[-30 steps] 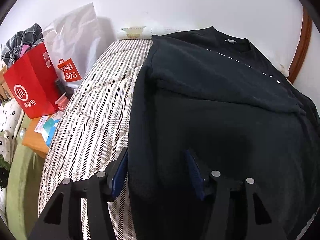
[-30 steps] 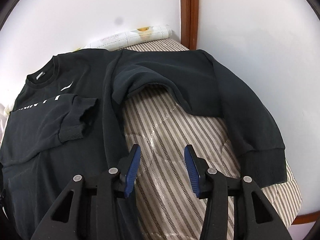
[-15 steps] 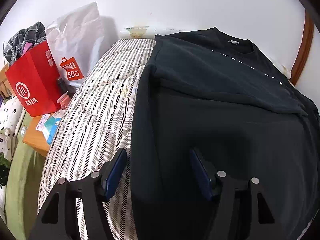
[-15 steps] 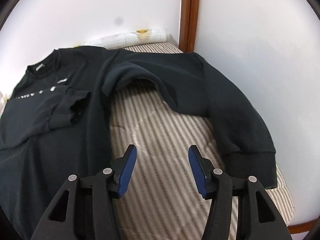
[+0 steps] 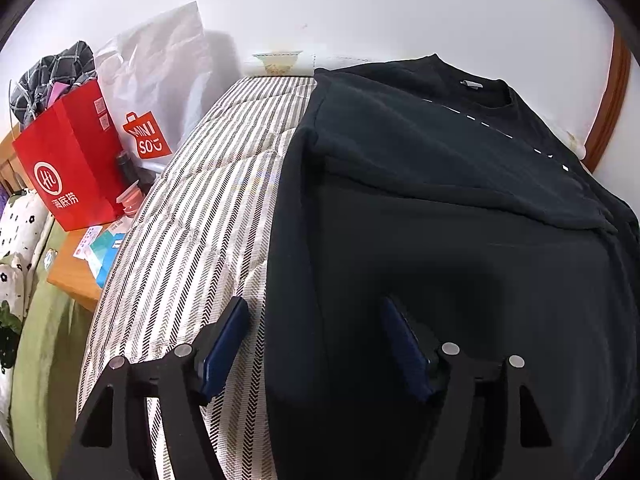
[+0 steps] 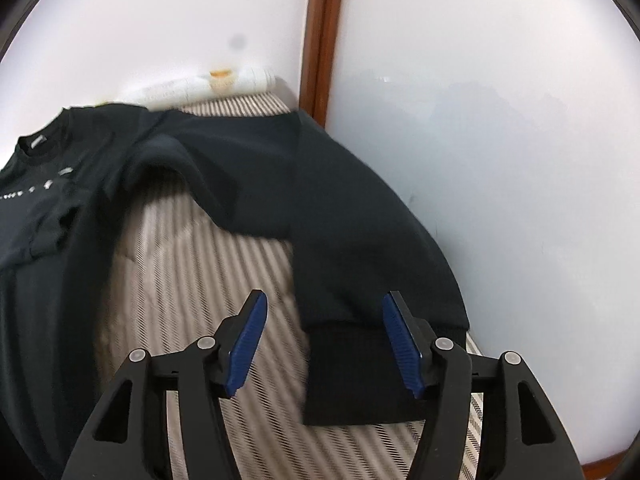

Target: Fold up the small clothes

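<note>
Item: black long-sleeved knit sweatshirt (image 5: pixel 440 240) with a white dashed chest print, lying face up on a grey-and-white herringbone-striped mattress cover (image 5: pixel 192 240). Neckline toward 12 o'clock in the left wrist view; body filling the centre and 3 o'clock.

Condition: one sleeve lies folded across the chest. The other sleeve (image 6: pixel 360 248) runs outstretched in the right wrist view from 11 o'clock down to 5 o'clock along the white wall (image 6: pixel 500 160). Its ribbed cuff (image 6: pixel 352 372) rests flat on the cover.

Handling (judged): soft, limp, medium-weight fabric. It will drape and drag rather than hold shape, and is neither fragile nor slippery. The ribbed cuff is the thickest and firmest edge, so it looks the best place to pinch for carrying the loose sleeve over the body. The side seam near the hem would serve for a later lengthwise fold.

Left gripper (image 5: pixel 316 344): blue-padded fingers spread apart, grasping nothing. It straddles the sweatshirt's left edge at 6 o'clock, one finger over the cover and one over the cloth.

Right gripper (image 6: pixel 324 344): fingers spread wide, nothing pinched. The cuff lies between them toward the right-hand pad; contact cannot be judged through the motion blur.

Surroundings: brown wooden door trim (image 6: pixel 320 40) at 12 o'clock in the right view. At 9 o'clock in the left view, a red paper shopping bag (image 5: pixel 68 160), a white plastic Miniso bag (image 5: pixel 160 80) and a wooden side table (image 5: pixel 76 276).
</note>
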### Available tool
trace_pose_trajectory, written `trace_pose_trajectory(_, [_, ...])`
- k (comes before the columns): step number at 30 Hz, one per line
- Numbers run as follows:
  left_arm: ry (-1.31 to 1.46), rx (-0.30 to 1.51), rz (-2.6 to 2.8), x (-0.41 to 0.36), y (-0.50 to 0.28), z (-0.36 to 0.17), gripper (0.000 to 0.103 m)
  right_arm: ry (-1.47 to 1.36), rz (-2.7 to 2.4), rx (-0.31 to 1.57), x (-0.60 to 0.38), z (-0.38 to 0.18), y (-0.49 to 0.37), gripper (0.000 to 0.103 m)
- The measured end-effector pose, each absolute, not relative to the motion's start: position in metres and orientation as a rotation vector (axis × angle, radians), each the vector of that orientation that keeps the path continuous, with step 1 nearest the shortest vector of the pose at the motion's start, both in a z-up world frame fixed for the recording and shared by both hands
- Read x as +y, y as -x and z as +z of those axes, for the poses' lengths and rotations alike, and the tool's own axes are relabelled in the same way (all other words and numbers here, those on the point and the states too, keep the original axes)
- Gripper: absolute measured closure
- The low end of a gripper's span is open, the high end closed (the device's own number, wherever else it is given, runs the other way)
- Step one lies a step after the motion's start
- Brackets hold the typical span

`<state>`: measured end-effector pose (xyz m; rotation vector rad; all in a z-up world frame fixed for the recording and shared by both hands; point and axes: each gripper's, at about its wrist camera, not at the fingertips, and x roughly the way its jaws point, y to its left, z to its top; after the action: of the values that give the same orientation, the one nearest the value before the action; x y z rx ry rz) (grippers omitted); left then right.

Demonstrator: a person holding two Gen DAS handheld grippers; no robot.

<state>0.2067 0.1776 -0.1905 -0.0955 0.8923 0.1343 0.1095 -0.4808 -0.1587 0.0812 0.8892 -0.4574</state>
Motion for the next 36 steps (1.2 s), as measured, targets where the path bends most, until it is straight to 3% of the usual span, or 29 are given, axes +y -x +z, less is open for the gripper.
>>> trace_pose_trajectory(7, [0.096,0.892,0.133,0.178,-0.207,-0.191,0.034,-0.027,-0.457,0.906,-0.479,-0.175,-0.113,0.046])
trace_pose_trajectory(9, [0.097,0.892,0.133,0.178,-0.207,-0.191,0.034,-0.002,-0.491,0.912,-0.479,-0.175,-0.115,0.072])
trace_pose_trajectory(11, [0.099,0.892,0.132,0.179,-0.207,-0.191,0.034,0.028,-0.508,0.917,-0.482,-0.175,-0.116,0.089])
trace_pose_trajectory(16, [0.093,0.904,0.151,0.177,-0.201,-0.187,0.034,-0.083,-0.486,0.898,-0.486,-0.148,-0.122,0.090])
trace_pose_trajectory(24, [0.124,0.885,0.125,0.178,-0.188,-0.167,0.034,-0.045,-0.246,0.773,-0.380,-0.064,-0.159,0.090])
trace_pose_trajectory(36, [0.150,0.867,0.098,0.205,-0.174,-0.155,0.033,-0.074,0.061,0.767,-0.210,-0.043,-0.237,0.090])
